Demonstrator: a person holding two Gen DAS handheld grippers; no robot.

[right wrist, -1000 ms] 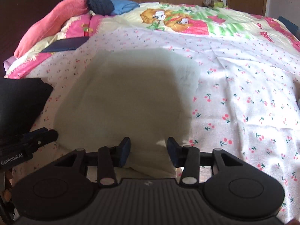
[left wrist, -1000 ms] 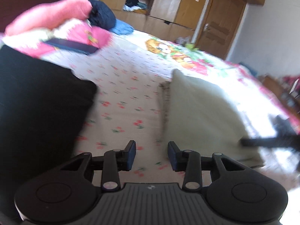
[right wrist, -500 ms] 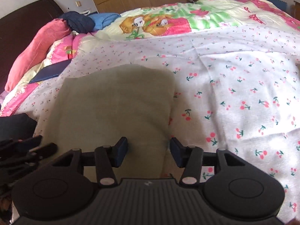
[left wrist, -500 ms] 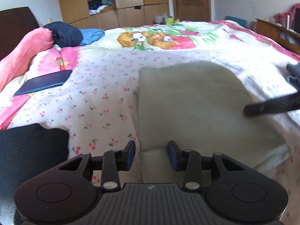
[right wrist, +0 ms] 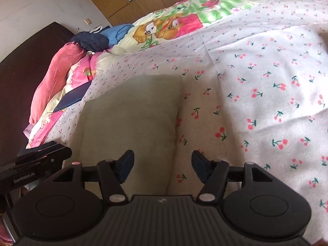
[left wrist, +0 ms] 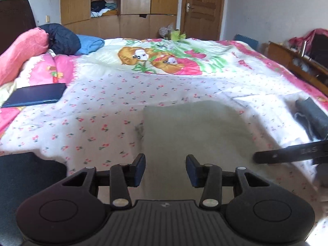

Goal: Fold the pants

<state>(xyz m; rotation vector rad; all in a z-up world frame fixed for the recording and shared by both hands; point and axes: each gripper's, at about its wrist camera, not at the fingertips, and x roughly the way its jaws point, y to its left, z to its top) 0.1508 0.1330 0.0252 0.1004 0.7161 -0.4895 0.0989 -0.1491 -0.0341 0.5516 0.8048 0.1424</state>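
the left hand-held gripper (left wrist: 165,170) hangs with its jaws wide and empty, just above the near left part of the pants (left wrist: 192,135). the right hand-held gripper (right wrist: 163,167) is likewise wide and holds nothing; the right edge of the pants (right wrist: 131,123) runs up between its fingertips. each tool shows at the side of the other's view.

the pale greenish pants lie flat on the bed (left wrist: 114,102), on the cherry-print sheet near the edge closest to the cameras, already a compact, roughly rectangular pad. judging from that shape, the folding looks largely done, and the step in hand is either a last fold or a tidy-up with both tools hovering over the near corners. whether another fold is due cannot be told from here.

if one more fold is wanted, the next move calls for lowering both tools onto the near edge, closing on all layers at once, and carrying that edge away toward the far edge without dragging the sheet.

the pad's long axis appears to run away from the cameras, toward the cartoon bedspread (left wrist: 160,59), though the fisheye makes this uncertain. which end is the waistband cannot be told.
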